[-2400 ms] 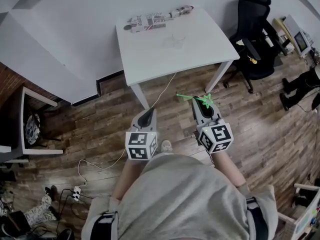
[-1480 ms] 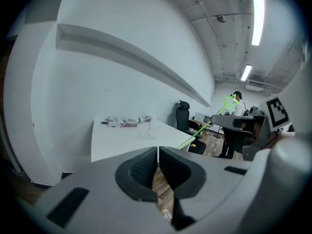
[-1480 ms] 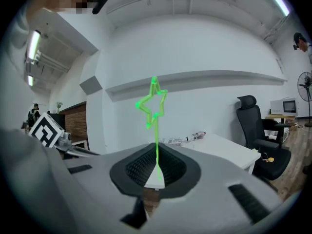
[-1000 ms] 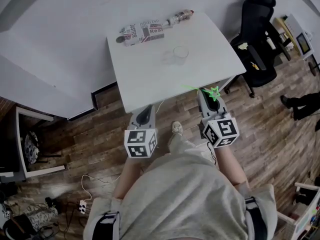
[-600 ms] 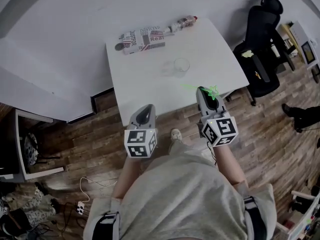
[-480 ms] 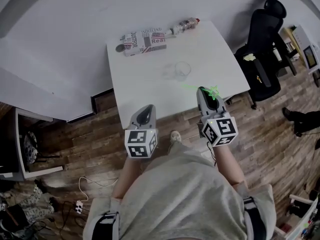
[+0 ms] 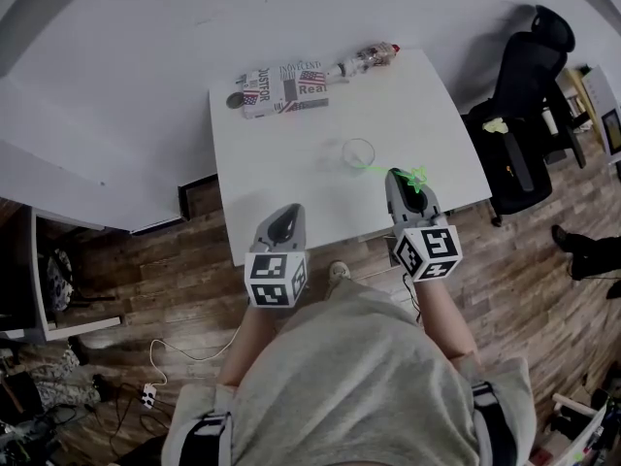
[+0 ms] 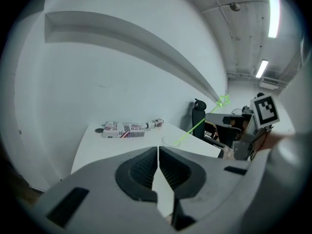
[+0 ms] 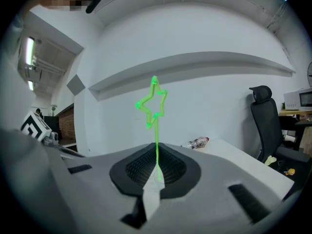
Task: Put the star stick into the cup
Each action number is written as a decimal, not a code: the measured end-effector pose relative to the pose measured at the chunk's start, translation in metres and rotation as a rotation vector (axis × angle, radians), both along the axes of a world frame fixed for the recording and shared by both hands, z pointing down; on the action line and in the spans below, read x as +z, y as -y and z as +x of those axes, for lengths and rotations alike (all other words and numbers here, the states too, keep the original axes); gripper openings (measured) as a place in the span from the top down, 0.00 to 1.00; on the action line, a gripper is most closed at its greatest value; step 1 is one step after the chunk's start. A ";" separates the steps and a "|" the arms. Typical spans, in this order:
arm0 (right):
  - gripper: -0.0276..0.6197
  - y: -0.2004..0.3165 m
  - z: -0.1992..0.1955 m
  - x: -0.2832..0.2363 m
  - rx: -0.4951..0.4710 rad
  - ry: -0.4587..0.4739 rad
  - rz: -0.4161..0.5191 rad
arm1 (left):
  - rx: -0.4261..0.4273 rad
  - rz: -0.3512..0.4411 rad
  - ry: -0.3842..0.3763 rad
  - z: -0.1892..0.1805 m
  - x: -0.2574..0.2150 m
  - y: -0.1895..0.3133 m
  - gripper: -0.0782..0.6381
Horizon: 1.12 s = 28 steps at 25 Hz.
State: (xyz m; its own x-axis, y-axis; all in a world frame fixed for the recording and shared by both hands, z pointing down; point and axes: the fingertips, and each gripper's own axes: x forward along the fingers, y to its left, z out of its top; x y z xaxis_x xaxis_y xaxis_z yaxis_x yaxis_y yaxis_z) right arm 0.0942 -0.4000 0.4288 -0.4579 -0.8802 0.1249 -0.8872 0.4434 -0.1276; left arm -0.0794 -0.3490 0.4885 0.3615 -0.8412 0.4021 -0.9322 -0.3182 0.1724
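Observation:
A clear cup (image 7: 358,152) stands on the white table (image 7: 291,173), a little right of its middle. My right gripper (image 7: 399,176) is shut on the green star stick (image 7: 411,176) and hovers over the table's near right edge, just right of the cup. The stick's thin end points left toward the cup's rim. In the right gripper view the star stick (image 9: 155,103) rises upright from my right gripper (image 9: 157,154). My left gripper (image 7: 287,213) is shut and empty at the table's near edge. From my left gripper (image 8: 158,150) I see the cup (image 8: 170,140) and the star stick (image 8: 223,100).
A flag-printed carton (image 7: 284,87), a small dark disc (image 7: 234,99) and a lying plastic bottle (image 7: 374,56) sit along the table's far edge by the wall. A black office chair (image 7: 529,76) stands right of the table. Cables (image 7: 155,352) lie on the wooden floor.
The person has walked up to the table. Both grippers moved from over the floor to the table's near edge, and the star stick now reaches close to the cup.

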 end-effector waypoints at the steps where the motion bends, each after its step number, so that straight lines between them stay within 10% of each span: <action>1: 0.94 0.004 0.001 0.003 -0.004 -0.002 -0.008 | -0.004 -0.003 0.000 0.001 0.001 0.004 0.88; 28: 0.94 0.070 -0.008 0.087 -0.060 -0.037 -0.185 | -0.015 -0.058 0.019 0.007 0.023 0.060 0.88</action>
State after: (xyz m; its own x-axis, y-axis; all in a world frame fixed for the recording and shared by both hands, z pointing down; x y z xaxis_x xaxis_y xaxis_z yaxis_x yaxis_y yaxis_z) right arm 0.0867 -0.4701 0.5159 -0.5012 -0.8119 0.2994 -0.8653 0.4681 -0.1793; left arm -0.0720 -0.4090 0.5111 0.3410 -0.8216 0.4568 -0.9400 -0.2942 0.1725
